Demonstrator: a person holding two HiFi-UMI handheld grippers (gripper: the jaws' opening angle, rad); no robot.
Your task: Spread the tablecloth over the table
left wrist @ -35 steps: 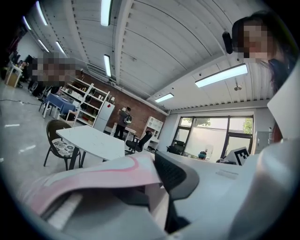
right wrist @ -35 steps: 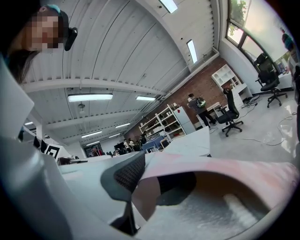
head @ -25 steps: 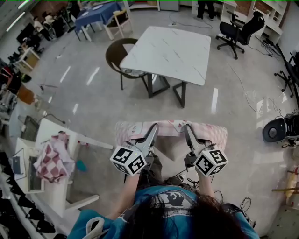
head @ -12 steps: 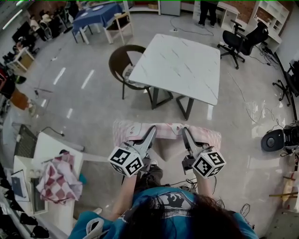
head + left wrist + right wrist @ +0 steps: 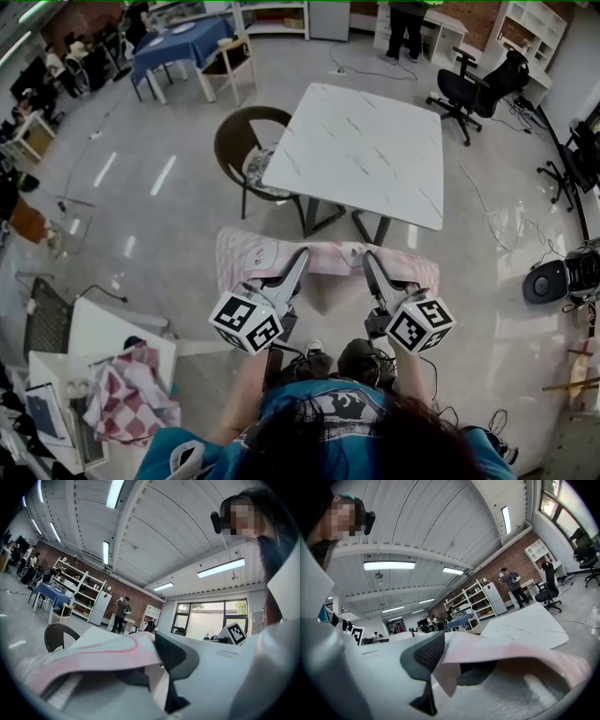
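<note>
- At the far left, a red-and-white checked cloth (image 5: 131, 394) lay heaped on a small white side tabletop (image 5: 108, 330).
- A brown round-backed chair (image 5: 246, 141) stood at the left edge of the big white table.
- The left tongs (image 5: 298, 259) pointed level and away from the person. They were pinching the near left part of the tablecloth (image 5: 330, 256), with the pink fabric clamped between the dark ribbed pad and the other jaw.
- The tablecloth was a folded pink bundle held up in the air between the two tongs, above the floor. It sat in front of the person and short of the table, not touching it.
- Its long axis ran from left to right, roughly in line with the table's near edge. Both ends stuck out past the tongs, and the middle sagged between them.
- The marbled white tabletop (image 5: 361, 150) lay bare just beyond the bundle.
- The right tongs (image 5: 369, 260) also pointed level and away. Their jaws were opening, with the cloth's fold between them and still against the ribbed pad.
- A black office chair (image 5: 478, 80) stood beyond the table's far right corner.
- A round grey device (image 5: 548, 279) sat on the floor at the far right.
</note>
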